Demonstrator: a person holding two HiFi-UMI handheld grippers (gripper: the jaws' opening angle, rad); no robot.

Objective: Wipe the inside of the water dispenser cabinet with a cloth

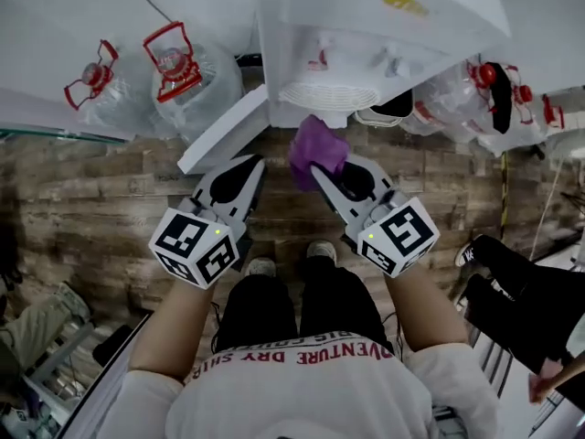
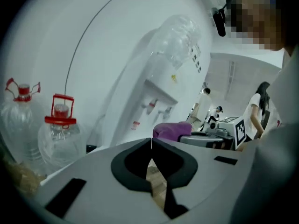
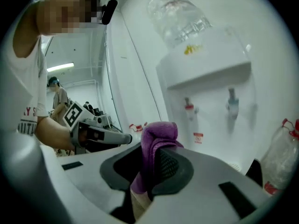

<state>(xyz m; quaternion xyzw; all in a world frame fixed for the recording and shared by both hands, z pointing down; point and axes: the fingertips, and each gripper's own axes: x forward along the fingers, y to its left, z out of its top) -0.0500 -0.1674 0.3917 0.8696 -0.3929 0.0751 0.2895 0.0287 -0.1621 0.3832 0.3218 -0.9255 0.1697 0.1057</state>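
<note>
Quick look at my feed: my right gripper (image 1: pixel 322 168) is clamped on the purple cloth (image 1: pixel 317 146). In the right gripper view the cloth (image 3: pixel 156 141) is pinched between the two dark pads, with a bunched lump sticking up past the tips and a bit hanging down below. My left gripper (image 1: pixel 255 163) has nothing in it, and in the left gripper view its jaws meet tip to tip with only wood floor showing through the gap behind them.

From the head view both grippers sit side by side, pointing at the white water dispenser (image 1: pixel 384 26). The cloth is up in front of the dispenser, just beneath the round drip tray (image 1: pixel 327 94) as the picture shows it. I can't tell if it's actually touching the dispenser. A flat white door (image 1: pixel 224 131) sticks out from the dispenser's left side, close to my left gripper. I can't see into the cabinet from any view.

Two clear water jugs with red handles (image 1: pixel 174 67) stand on the wood floor (image 1: pixel 110 208) off to the left, and more jugs (image 1: pixel 512 99) are on the right.
</note>
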